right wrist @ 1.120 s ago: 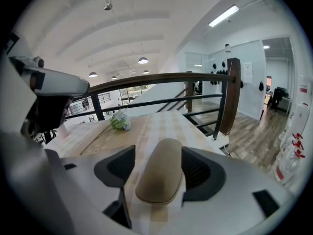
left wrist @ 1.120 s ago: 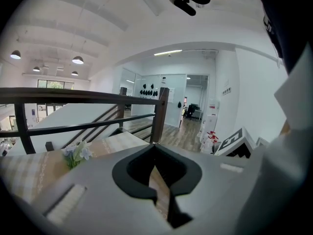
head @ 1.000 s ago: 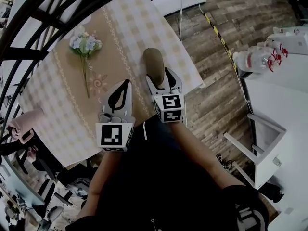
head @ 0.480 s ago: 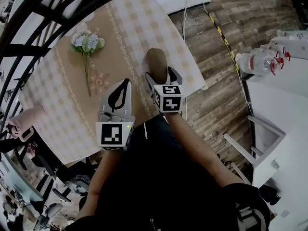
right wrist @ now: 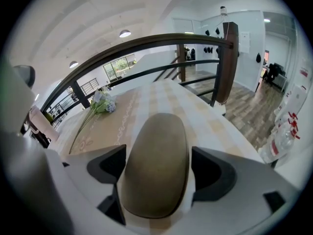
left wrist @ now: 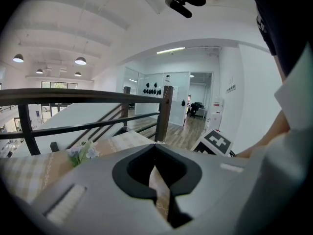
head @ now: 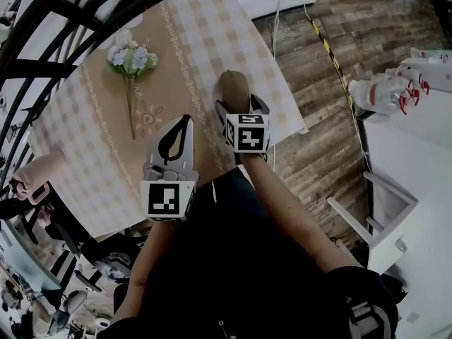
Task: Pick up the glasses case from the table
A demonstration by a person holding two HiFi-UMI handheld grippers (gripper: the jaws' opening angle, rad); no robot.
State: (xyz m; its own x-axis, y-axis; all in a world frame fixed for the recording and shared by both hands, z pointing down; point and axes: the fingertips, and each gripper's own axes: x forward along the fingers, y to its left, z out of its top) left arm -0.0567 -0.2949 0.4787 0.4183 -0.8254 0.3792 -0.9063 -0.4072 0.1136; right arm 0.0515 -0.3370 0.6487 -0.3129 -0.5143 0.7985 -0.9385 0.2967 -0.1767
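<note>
The right gripper (head: 241,108) has just been opening its jaws; released, they straddle the glasses case (head: 234,88) at 12 o'clock, ready to squeeze.

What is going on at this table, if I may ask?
A person is working with two handheld grippers. The right gripper has its jaws, which have just been opening, set wide astride the glasses case lying on the table, not yet gripping it. The left gripper hangs shut and empty beside it.

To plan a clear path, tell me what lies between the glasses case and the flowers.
Only bare tablecloth separates the glasses case and flowers, in the head view.
</note>
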